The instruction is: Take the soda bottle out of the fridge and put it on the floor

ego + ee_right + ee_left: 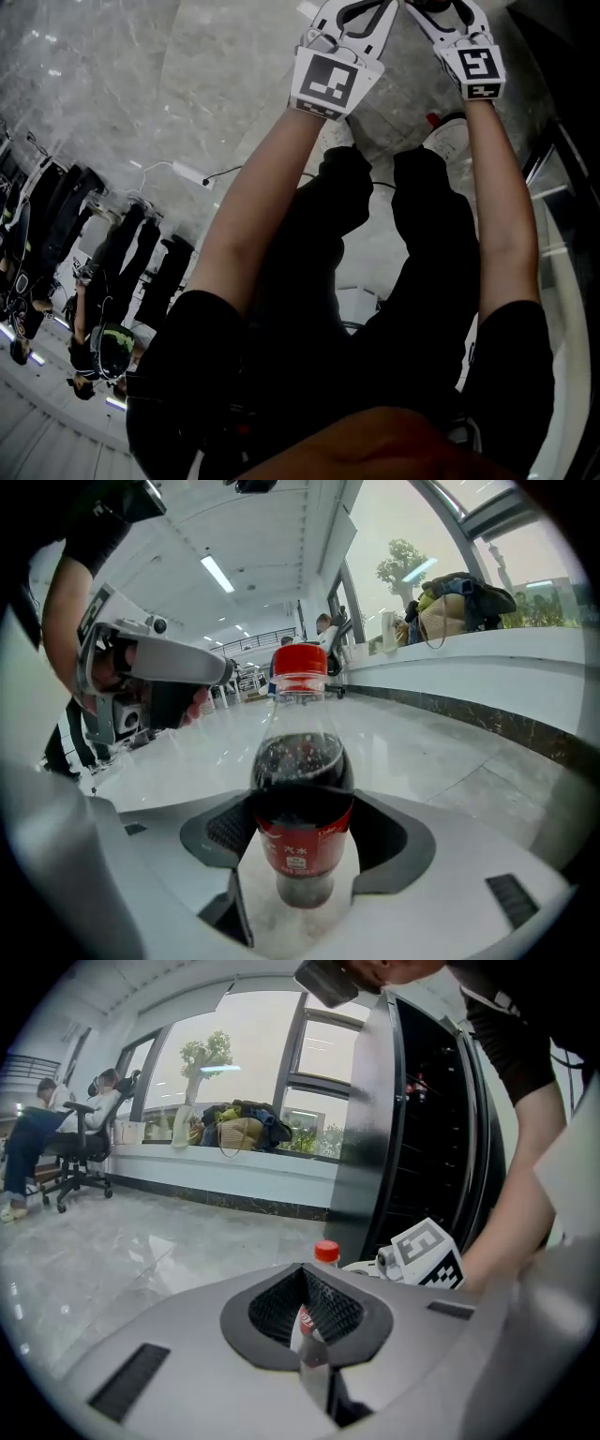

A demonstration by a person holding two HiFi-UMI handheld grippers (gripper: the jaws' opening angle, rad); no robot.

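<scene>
The soda bottle (300,789), dark cola with a red cap and red label, stands upright between the jaws of my right gripper (302,829), which is shut on it at the label. Its base is low over the pale marble floor (441,761); contact is unclear. In the left gripper view the bottle's cap (325,1252) shows just beyond my left gripper (303,1274), which is shut and empty. The right gripper's marker cube (427,1252) sits beside it. In the head view both grippers, left (352,23) and right (455,19), are held low past the person's legs.
The dark fridge (431,1119) stands open at the right, its door (366,1129) swung out. A windowsill with bags (239,1133) runs along the far wall. People sit on office chairs (80,1147) at the left. The person's white shoe (455,136) is near the grippers.
</scene>
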